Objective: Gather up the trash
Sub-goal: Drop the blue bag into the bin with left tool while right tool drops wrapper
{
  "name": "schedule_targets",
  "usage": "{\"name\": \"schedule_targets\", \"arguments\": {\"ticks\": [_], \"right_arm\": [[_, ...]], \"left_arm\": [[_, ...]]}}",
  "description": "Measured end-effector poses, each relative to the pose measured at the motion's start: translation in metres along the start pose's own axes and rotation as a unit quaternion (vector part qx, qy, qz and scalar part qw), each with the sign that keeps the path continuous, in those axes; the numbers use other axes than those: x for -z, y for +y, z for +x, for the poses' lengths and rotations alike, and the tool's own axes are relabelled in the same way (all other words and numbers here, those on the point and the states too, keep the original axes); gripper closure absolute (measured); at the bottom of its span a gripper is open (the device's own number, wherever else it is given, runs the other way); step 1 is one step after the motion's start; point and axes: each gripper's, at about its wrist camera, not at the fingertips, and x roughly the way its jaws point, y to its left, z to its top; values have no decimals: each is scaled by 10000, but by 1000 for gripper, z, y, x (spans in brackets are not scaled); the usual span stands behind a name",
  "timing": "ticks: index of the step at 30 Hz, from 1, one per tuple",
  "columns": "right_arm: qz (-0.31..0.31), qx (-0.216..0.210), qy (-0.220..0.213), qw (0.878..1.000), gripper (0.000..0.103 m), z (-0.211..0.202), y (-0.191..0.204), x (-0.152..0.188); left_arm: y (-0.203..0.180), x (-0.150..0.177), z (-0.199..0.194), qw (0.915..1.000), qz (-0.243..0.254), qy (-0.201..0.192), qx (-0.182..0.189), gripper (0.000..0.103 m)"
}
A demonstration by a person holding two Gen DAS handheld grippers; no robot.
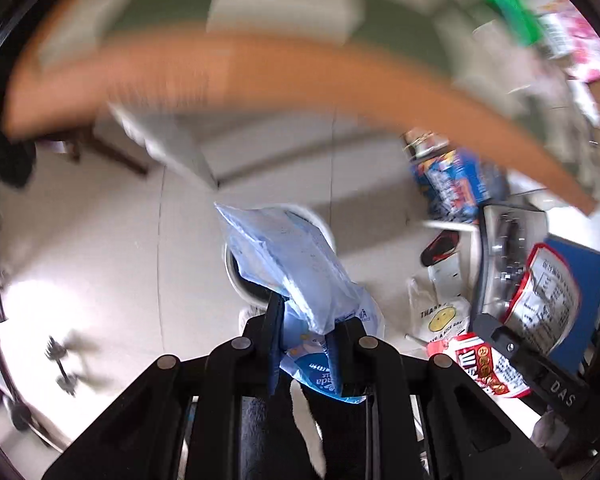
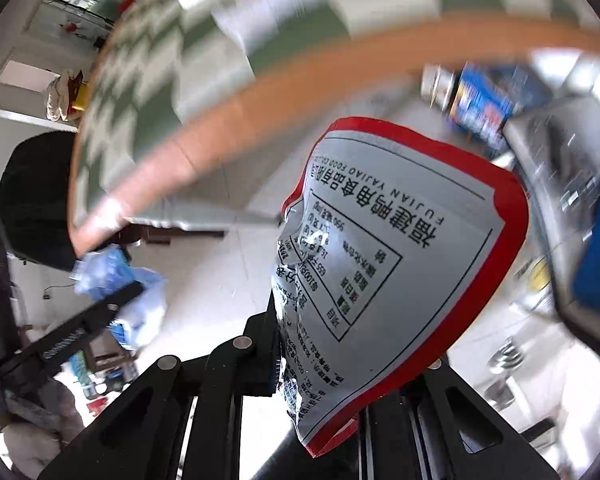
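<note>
My left gripper [image 1: 306, 320] is shut on a pale blue plastic wrapper [image 1: 288, 264] and holds it in the air above a white round bin [image 1: 324, 224] on the floor. My right gripper [image 2: 320, 320] is shut on a red-edged white snack bag [image 2: 388, 264] with printed text; the bag hides its right finger. The right gripper and its bag also show in the left wrist view [image 1: 540, 296] at the right. The left gripper with the blue wrapper shows in the right wrist view [image 2: 116, 280] at the left.
A table with an orange edge [image 1: 260, 76] and green checked cloth arcs across the top, blurred. A blue box [image 1: 456, 180], a can [image 1: 424, 144], a smiley paper bag [image 1: 440, 312] and a red-white packet [image 1: 484, 364] lie at the right. Dumbbells [image 1: 64, 364] sit on the tiled floor.
</note>
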Motion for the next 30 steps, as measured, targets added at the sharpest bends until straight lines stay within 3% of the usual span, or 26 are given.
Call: {"name": "schedule_targets", "arguments": {"ticks": [7,8,9,11,13,14,15,17,23,26,29,30], "right_arm": [[290,-445,596,9968,88,153,-53,-7],[302,-459,658,9963,87,178,-61,-10],[316,-537,754,9952,87,202,-66,-12],[335,-588,1029,9924,86,250,-80,-17],[279,-628,1238,9899,75,289,-89,-18],[259,-606,1312,9892,56,302,-93,-17],[254,-601,1373,9884,44,313,-96,-17],[219,-655,1540,9857,41,334,-101,-13],[42,-1100,1693,9794,28,352,-100,0],[-238,-541,1580,9857,26,348,-96,6],[-909,521,1281,9862,2,339,-83,9],[-1093,840,1195,9832,1,336,-79,8]], "left_arm": [[33,-17,154,9959,-339,672,505,78],[38,-18,173,9957,-344,699,503,67],[43,-19,187,9957,-336,716,490,46],[49,-22,214,9955,-371,740,461,22],[56,-24,232,9956,-427,755,367,21],[62,-23,236,9956,-418,783,301,20],[63,-22,242,9958,-391,795,208,8],[67,-19,247,9966,-331,753,40,0],[88,-3,242,9973,-304,448,-503,0],[91,2,234,9955,-240,331,-859,0],[94,6,225,9944,-217,278,-993,0],[94,6,221,9943,-188,286,-1013,0]]}}
